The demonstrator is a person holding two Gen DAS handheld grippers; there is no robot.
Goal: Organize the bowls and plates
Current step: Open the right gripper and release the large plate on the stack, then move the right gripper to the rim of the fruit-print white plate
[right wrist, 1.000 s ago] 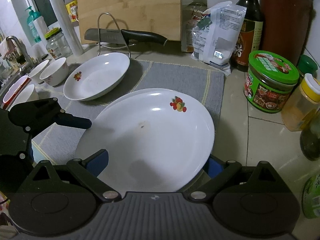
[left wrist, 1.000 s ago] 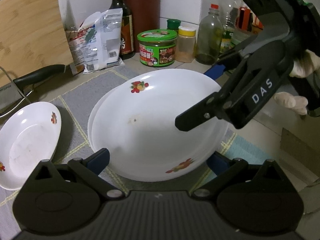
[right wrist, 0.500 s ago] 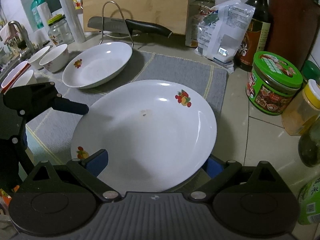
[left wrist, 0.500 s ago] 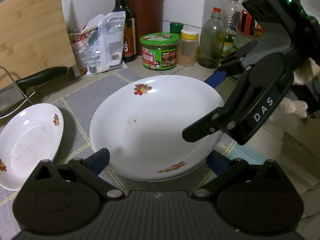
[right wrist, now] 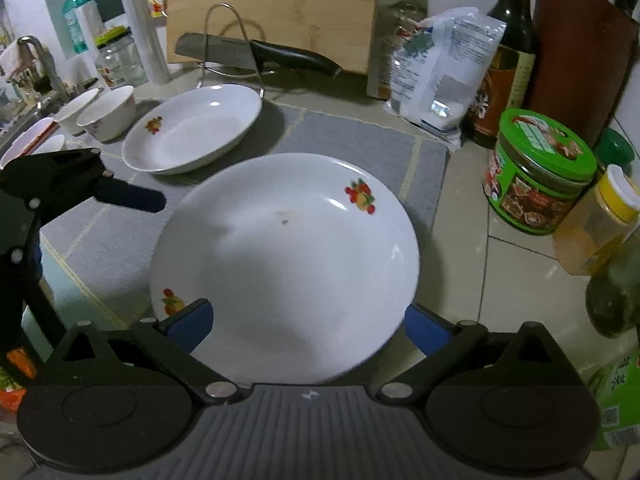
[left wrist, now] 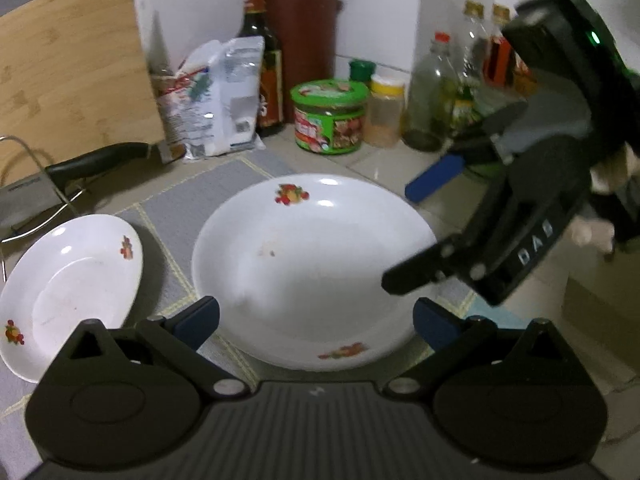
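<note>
Plates are what matter here: a large white plate [right wrist: 286,264] with fruit prints lies on the grey mat [right wrist: 360,136], seemingly seated on another plate, though I cannot tell for certain. A smaller plate [right wrist: 192,128] rests near it by the wire rack [right wrist: 232,40], and two bowls [right wrist: 106,112] stand beyond that, toward the sink.

Both tools hover over the large plate with nothing in their grip. The right gripper [right wrist: 308,322] has its fingers spread wide on either side of the near rim, and the left gripper [left wrist: 316,318] is likewise wide open at the opposite edge.

My reading is that the stacking of large plates is done and a release has been made. The next move likely calls for reaching to the smaller plate, sliding one finger under its tilted rim, closing firmly, and carrying it level onto the stack.
</note>
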